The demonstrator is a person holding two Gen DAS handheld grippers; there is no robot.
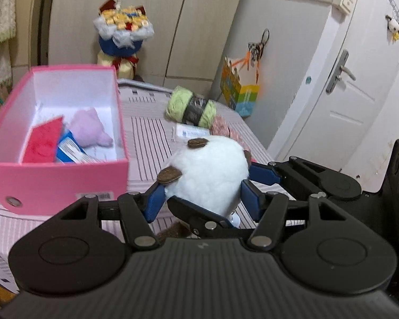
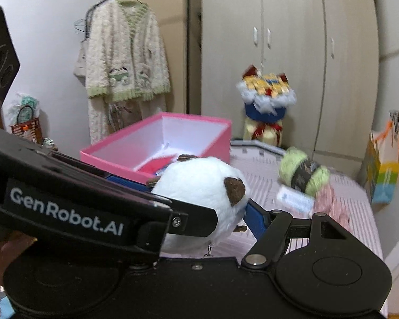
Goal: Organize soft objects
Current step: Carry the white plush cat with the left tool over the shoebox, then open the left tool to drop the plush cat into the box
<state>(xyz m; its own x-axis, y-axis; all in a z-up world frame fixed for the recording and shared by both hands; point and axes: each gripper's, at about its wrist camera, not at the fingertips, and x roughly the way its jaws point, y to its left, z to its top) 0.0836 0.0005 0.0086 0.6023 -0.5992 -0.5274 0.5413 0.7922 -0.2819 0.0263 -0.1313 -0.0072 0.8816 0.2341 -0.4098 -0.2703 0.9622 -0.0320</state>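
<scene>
A white plush ball with brown ear patches [image 1: 208, 175] is held above the pink-striped table [image 1: 146, 138]. My left gripper [image 1: 202, 196] is shut on it, its blue pads pressed into both sides. My right gripper [image 2: 199, 199] also grips the same plush [image 2: 199, 186], with a blue pad against each side. The open pink box [image 1: 53, 178] stands to the left and holds a red cloth, a pale pink plush [image 1: 89, 129] and a blue packet. The box shows in the right wrist view [image 2: 157, 143] behind the plush.
A green yarn skein with a dark band [image 1: 190, 106] and a pink knitted item [image 1: 226, 130] lie on the table's far right beside a white label. A candy bouquet [image 1: 122, 34] stands behind. A colourful gift bag [image 1: 239, 90] hangs by the white door [image 1: 359, 66].
</scene>
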